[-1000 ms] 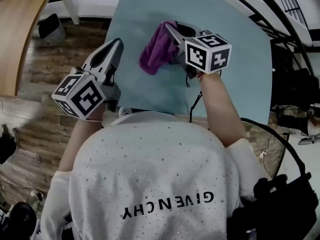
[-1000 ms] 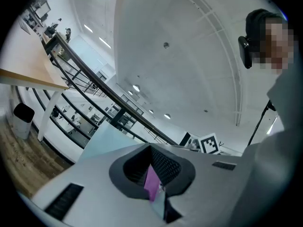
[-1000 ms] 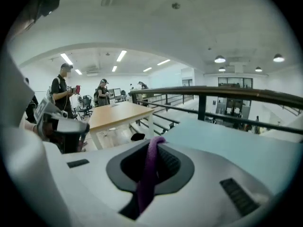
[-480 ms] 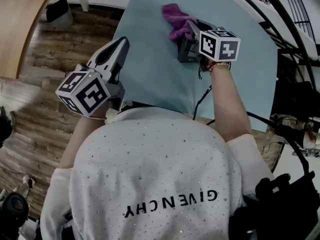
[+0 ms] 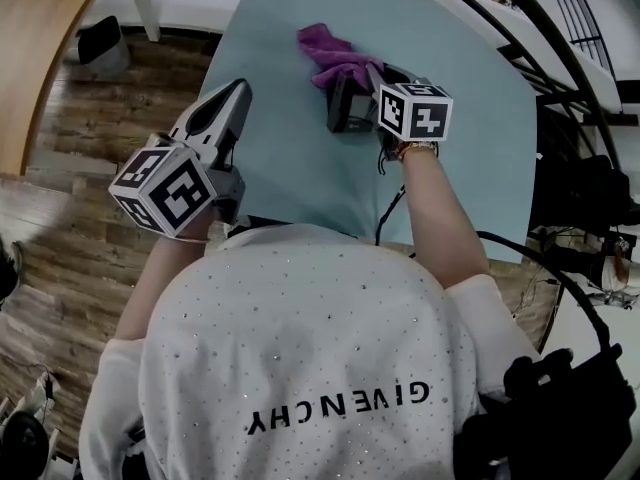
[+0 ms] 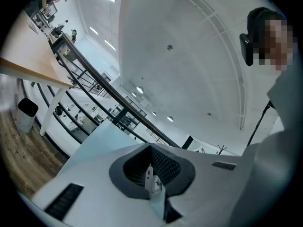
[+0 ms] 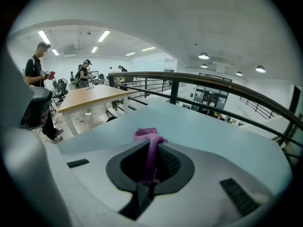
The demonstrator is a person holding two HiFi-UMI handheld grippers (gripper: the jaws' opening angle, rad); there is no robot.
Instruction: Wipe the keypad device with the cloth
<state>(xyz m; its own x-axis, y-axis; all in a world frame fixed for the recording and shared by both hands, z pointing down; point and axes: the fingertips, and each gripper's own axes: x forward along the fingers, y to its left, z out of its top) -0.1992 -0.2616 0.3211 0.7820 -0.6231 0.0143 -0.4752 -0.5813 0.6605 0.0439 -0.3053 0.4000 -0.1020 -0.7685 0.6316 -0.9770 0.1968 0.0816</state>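
My right tongs (image 5: 345, 86) clamped on purple cloth (image 5: 328, 46), upper centre, over teal table (image 5: 290, 158). My left tongs (image 5: 236, 93) pressed together, frame left.

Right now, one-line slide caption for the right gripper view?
Right gripper shut on a purple cloth, pale blue table ahead, dark railing and open office beyond.

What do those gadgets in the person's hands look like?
The left gripper and right gripper are pale grey wedges with dark ribbed pads, each carrying a white cube of black square markers. A black cable runs from the right one. The person wears a white, speckled short-sleeved shirt.
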